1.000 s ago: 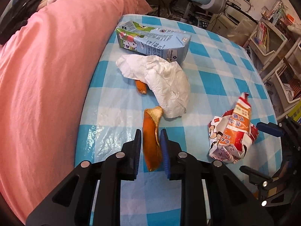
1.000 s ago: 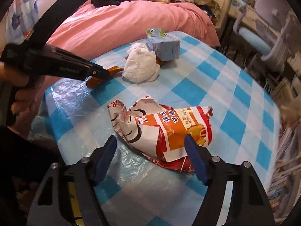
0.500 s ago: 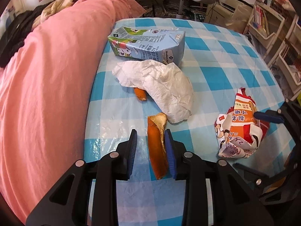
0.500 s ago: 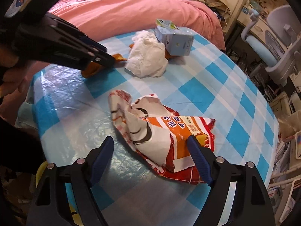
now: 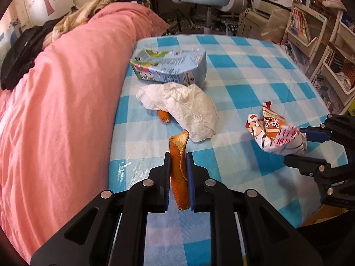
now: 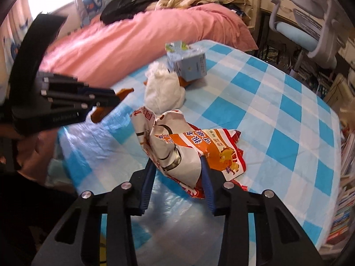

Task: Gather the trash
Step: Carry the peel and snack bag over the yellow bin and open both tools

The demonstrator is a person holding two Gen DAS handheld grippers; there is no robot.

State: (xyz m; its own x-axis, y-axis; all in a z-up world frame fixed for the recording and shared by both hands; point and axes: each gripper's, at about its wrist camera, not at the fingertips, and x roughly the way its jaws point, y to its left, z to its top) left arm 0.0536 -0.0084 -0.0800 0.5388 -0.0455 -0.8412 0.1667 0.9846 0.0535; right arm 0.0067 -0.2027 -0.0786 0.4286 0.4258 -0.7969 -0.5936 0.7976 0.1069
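On the counter (image 5: 255,82) with its blue-and-white checked cloth, beside the pink bed (image 5: 66,102), I have both tools angled steeply down. My left hand-held gripper (image 5: 178,168) has just been closing, and its two pads now pinch the orange peel (image 5: 178,177) from either side — the peel stands nearly upright between them, its curled tip poking out past the fingertips toward the crumpled white tissue (image 5: 184,108). Seen from my right wrist, that left tool reaches in from the bed side, with the peel sticking out of its tip.

My right hand-held gripper (image 6: 177,173) has also just been closing, and its blue pads press on the crumpled orange-and-white snack wrapper (image 6: 190,148), which bunches up between them while its far part lies on the cloth. In the left wrist view the wrapper sits well to the right of the tissue, clamped by the dark fingers.

Behind the tissue lies a light blue milk carton (image 5: 170,66) on its side, close to the bed — and a second bit of orange peel (image 5: 164,116) peeks out from under the tissue's near edge.
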